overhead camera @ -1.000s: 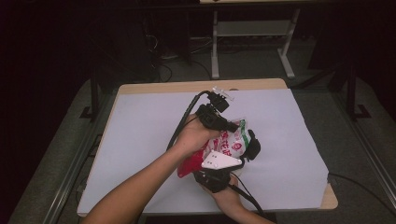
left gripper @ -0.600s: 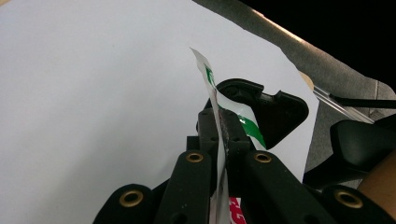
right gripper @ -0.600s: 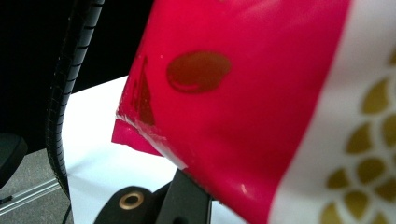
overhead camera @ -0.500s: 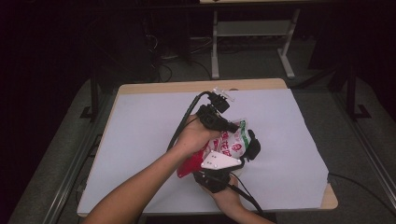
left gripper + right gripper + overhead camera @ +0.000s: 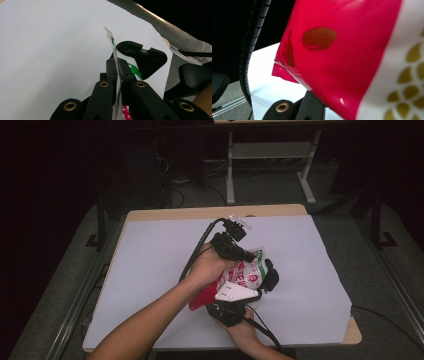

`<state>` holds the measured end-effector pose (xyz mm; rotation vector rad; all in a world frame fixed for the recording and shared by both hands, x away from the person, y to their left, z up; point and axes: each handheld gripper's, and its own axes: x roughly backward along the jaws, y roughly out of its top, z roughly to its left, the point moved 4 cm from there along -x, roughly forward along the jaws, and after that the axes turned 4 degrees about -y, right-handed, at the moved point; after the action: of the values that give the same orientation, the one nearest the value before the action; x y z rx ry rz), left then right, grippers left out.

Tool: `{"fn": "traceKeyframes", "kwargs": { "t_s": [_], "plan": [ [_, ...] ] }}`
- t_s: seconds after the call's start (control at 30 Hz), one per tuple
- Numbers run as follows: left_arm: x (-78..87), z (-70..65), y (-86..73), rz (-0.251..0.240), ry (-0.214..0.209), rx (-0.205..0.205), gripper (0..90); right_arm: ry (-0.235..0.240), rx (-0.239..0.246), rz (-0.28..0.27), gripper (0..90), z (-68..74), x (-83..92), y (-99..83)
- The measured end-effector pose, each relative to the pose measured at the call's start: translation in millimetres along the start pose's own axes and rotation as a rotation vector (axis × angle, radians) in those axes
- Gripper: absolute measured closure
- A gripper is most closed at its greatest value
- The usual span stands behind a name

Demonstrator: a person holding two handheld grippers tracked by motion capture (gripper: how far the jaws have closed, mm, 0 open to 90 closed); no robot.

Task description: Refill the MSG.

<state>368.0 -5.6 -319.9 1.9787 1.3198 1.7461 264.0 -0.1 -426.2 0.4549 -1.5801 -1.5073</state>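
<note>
Red-and-white packet (image 5: 245, 277), centre of the high view, clamped between left gripper (image 5: 117, 72) and right gripper (image 5: 250, 292) above white table (image 5: 150, 270).

Snack bag largely screened by hands and grippers above the white table

In the high view the person's left hand (image 5: 207, 267) and a grey plate (image 5: 236, 292) cover most of the snack bag (image 5: 252, 270), its print too small to read; in the right gripper view the bag (image 5: 352, 50) hides the jaws and runs off the frame's top and right edges
</note>
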Motion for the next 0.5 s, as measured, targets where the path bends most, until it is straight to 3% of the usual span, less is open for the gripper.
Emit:
{"fn": "traceKeyframes", "kwargs": {
  "t_s": [0.4, 0.5],
  "plan": [
    [3.3, -0.8, 1.6, -0.022, -0.016, 0.01, 89.9, -0.004, 0.014, 0.001, 90.0, -1.7, 0.1, 1.1],
    [2.5, -2.9, 2.9, -0.038, -0.036, 0.025, 89.9, 0.007, 0.029, 0.004, 90.0, 1.0, -1.6, 0.3]
  ]
}}
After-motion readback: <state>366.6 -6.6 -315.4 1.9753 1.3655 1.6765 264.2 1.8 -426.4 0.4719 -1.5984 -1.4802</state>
